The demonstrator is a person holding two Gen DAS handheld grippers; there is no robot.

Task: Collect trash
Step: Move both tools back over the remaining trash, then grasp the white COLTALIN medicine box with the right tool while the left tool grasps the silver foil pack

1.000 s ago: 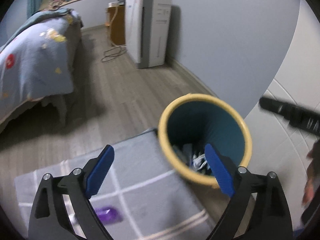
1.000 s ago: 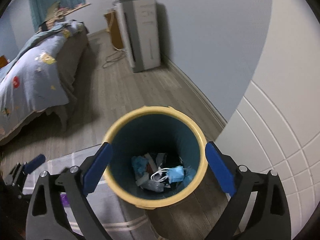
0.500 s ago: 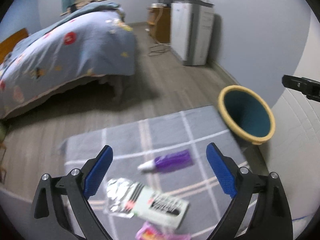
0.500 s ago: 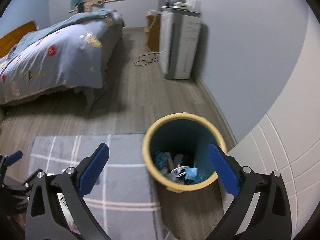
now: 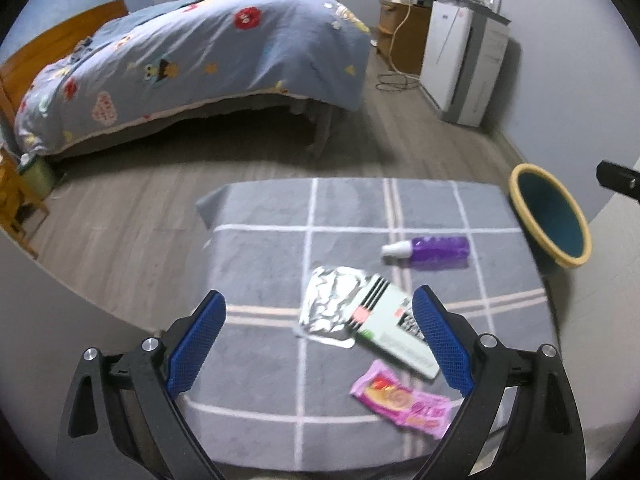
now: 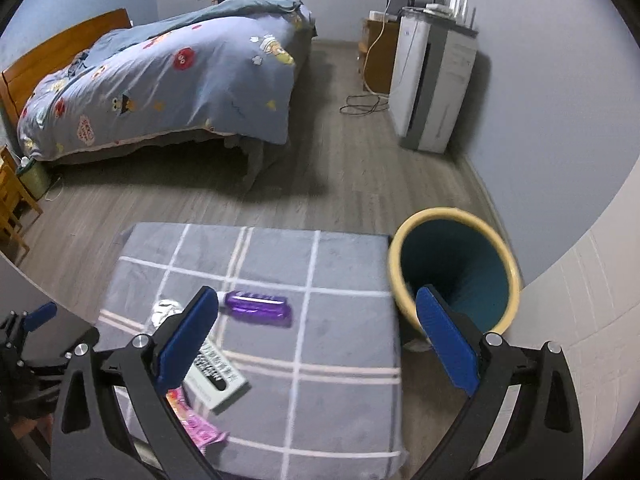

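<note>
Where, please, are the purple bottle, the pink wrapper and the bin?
purple bottle (image 5: pixel 438 249): left wrist view, body.
pink wrapper (image 5: pixel 400 400): left wrist view, middle.
bin (image 6: pixel 400 280): right wrist view, yellow rim.

A bottle (image 5: pixel 428 249), a foil pack (image 5: pixel 362 322) and a wrapper (image 5: pixel 402 400) are laid on the desk (image 5: pixel 260 264) ahead of the left tool (image 5: pixel 320 344); a bin (image 5: pixel 550 216) is set at its right.

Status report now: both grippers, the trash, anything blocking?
Left gripper open, empty. Right gripper open, empty. Purple bottle, foil pack, pink wrapper on grey cloth; bin beside. Nothing blocking.
</note>
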